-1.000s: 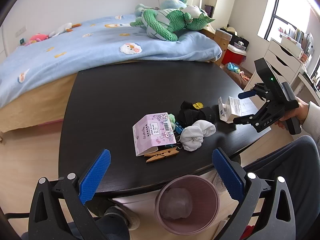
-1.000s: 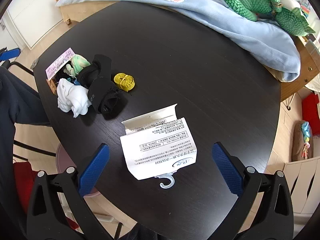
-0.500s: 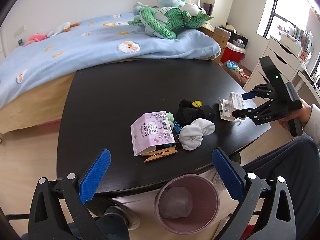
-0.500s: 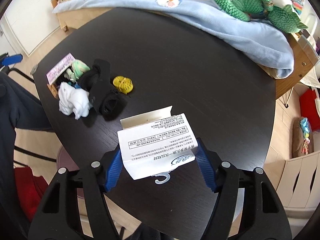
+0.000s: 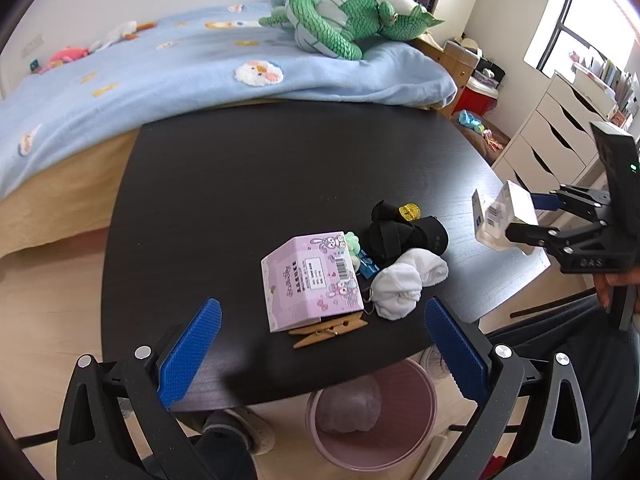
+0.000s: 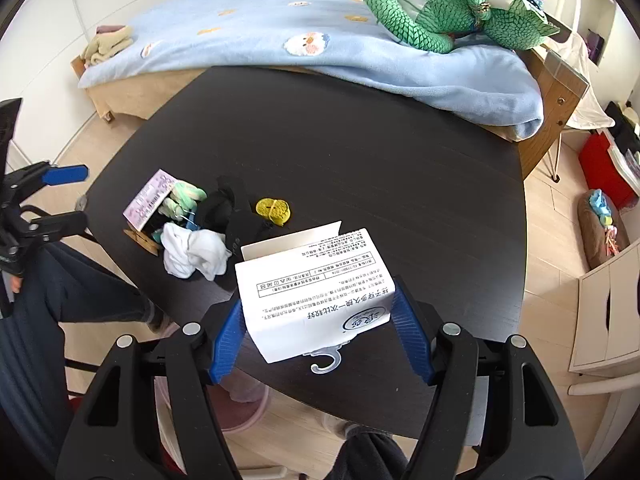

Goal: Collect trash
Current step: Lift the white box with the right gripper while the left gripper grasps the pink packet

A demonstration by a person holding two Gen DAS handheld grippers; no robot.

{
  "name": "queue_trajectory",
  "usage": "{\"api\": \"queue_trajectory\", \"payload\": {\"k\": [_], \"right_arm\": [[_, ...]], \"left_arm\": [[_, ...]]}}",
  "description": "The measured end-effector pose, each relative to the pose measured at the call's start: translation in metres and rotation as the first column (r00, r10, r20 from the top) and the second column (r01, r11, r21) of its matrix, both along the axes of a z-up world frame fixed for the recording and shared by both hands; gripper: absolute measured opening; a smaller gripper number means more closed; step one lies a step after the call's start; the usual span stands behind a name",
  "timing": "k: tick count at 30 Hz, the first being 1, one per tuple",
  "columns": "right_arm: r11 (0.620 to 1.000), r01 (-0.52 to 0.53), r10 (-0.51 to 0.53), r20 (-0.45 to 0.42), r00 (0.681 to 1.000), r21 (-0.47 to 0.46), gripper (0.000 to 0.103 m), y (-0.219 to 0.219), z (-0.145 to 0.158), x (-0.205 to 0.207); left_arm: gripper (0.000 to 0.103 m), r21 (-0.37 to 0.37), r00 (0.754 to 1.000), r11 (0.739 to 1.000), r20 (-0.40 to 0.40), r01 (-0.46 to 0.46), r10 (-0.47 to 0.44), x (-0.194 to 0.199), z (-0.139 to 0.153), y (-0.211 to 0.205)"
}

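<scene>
Lifted clear of the black oval bench since a second ago, the white printed cardboard box is now clamped between the blue-padded fingers of the right gripper, which then stood open around it. Carrying it to the pink plastic waste bin under the bench edge appears to be called for next. That bin is shown plainly only by the left wrist view (a sliver is seen from the right), where the left gripper is held wide open and empty over the pink cartoon-printed box.
</scene>
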State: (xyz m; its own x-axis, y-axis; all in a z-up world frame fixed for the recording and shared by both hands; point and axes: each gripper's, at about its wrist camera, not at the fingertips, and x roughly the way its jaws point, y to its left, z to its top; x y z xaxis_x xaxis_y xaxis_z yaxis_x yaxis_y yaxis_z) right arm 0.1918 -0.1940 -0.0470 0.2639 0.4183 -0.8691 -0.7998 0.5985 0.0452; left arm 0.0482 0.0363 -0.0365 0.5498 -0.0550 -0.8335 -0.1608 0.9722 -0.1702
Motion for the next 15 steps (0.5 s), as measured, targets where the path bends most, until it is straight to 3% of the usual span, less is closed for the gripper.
{"api": "queue_trajectory", "payload": {"k": [8, 15], "right_arm": [[1.000, 0.001, -0.001, 0.001, 1.000, 0.026, 0.067, 0.001, 0.004, -0.006], [1.000, -0.005, 0.005, 0.003, 1.000, 0.030, 0.067, 0.001, 0.004, -0.008]], "left_arm": [[0.098, -0.044, 0.989, 0.999, -0.149, -0.027, 0.020, 0.037, -0.027, 0.015], [0.097, -0.058, 0.977, 0.998, -0.212, -0.038, 0.025, 0.049, -0.042, 0.018]]}}
